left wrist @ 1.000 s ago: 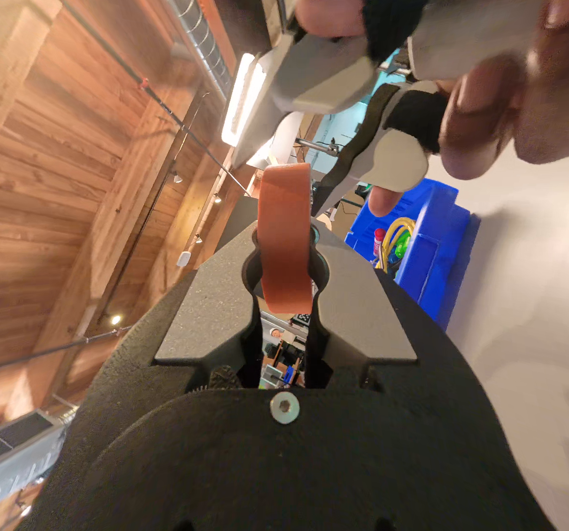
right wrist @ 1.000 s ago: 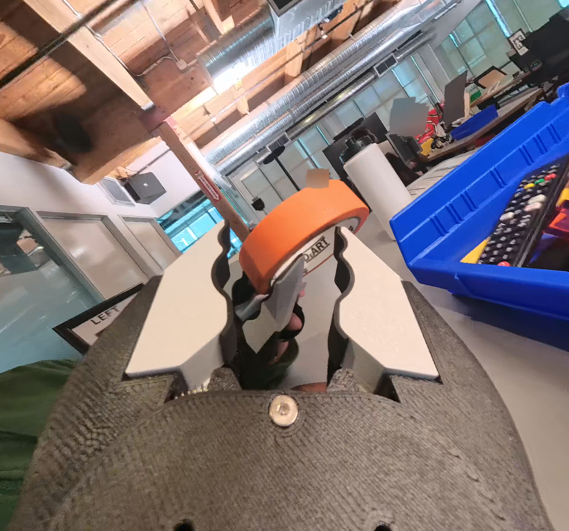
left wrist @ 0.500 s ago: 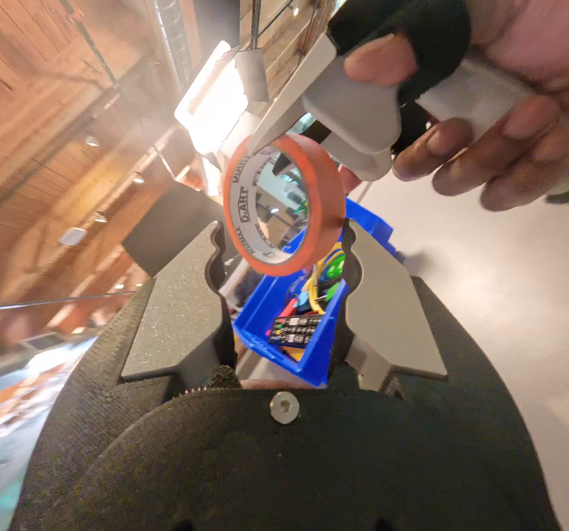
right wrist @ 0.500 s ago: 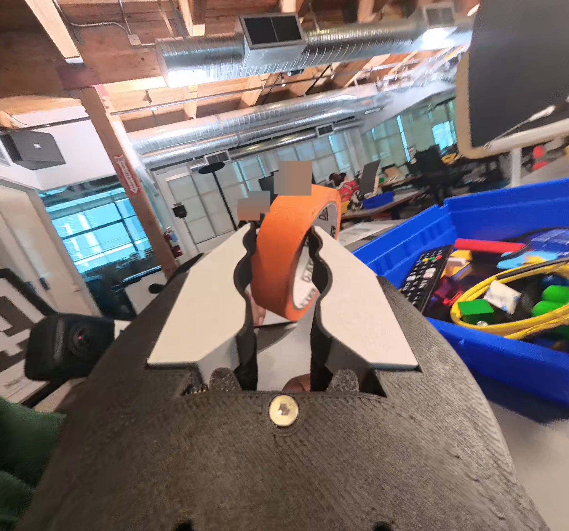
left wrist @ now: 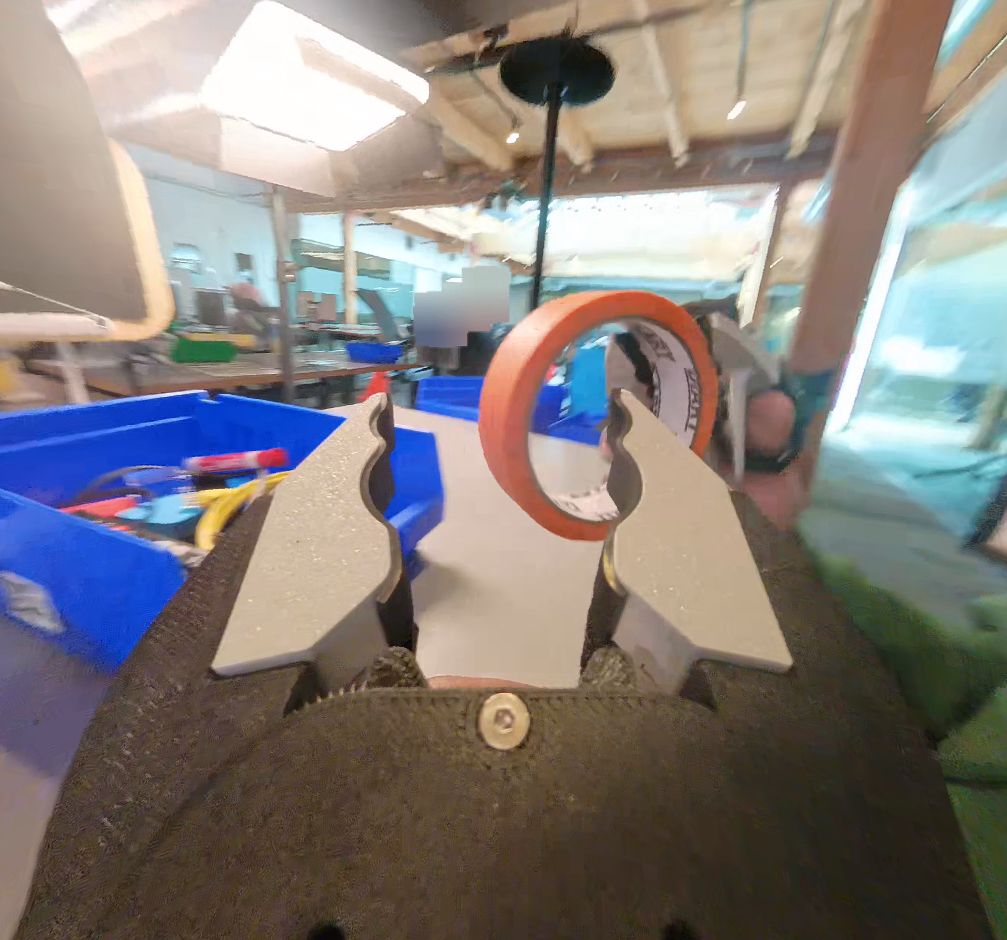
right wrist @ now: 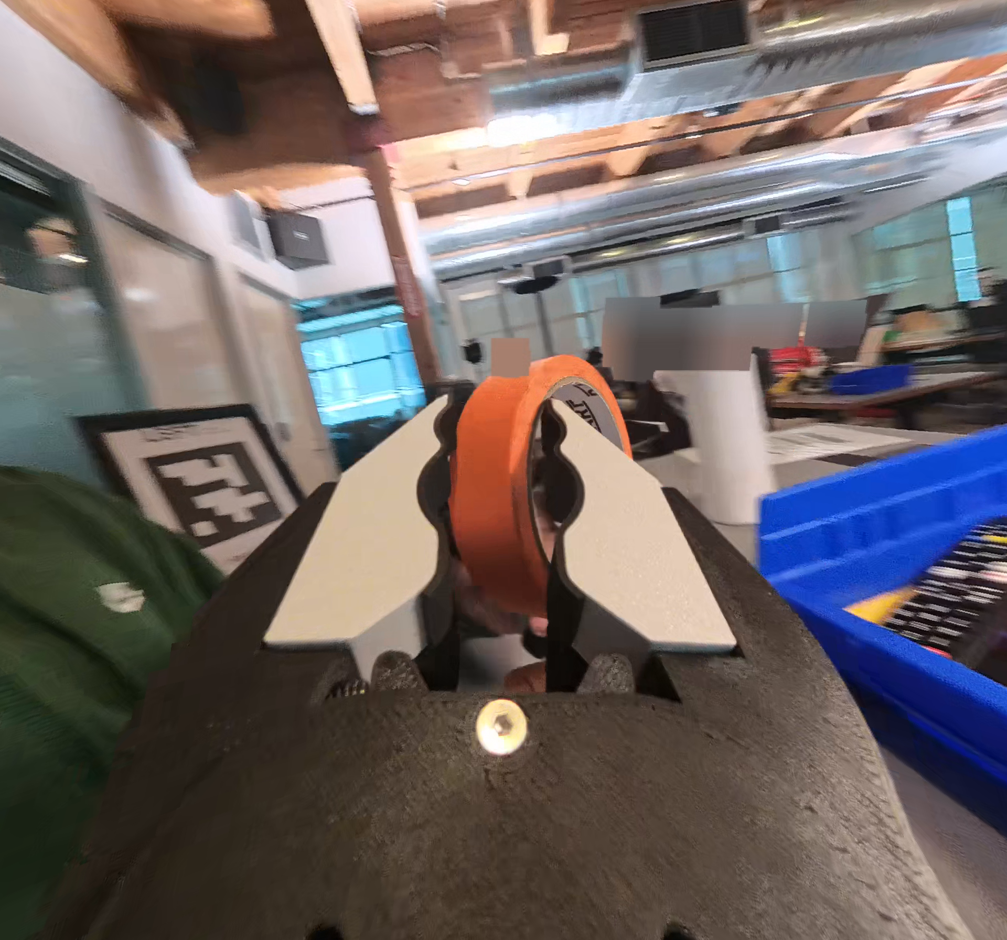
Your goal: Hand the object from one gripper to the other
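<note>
Two grippers were seen at the handover, and only one had hold of the object. The roll of orange tape [right wrist: 504,483] was clamped across its band between the fingers of the right gripper [right wrist: 497,413], one finger pressed on the outer face and the other reaching inside the ring, so that the roll stood on edge and was kept from rolling out. The left gripper [left wrist: 498,404] was spread wide and held nothing; in its own view the roll [left wrist: 594,413] was seen face-on at about 1 o'clock from the gap, overlapped by the right-hand finger [left wrist: 675,521], though contact could not be told. The transfer was therefore judged complete, with the wide gap kept so that the roll could pass free. Both grippers were held roughly level, pointed out over the grey table [left wrist: 490,587]. A blue bin [left wrist: 98,560] of mixed items lay at 9 o'clock in the left wrist view and at 3 o'clock [right wrist: 850,576] in the right. A green sleeve [right wrist: 71,614] was seen at 8 o'clock there.
</note>
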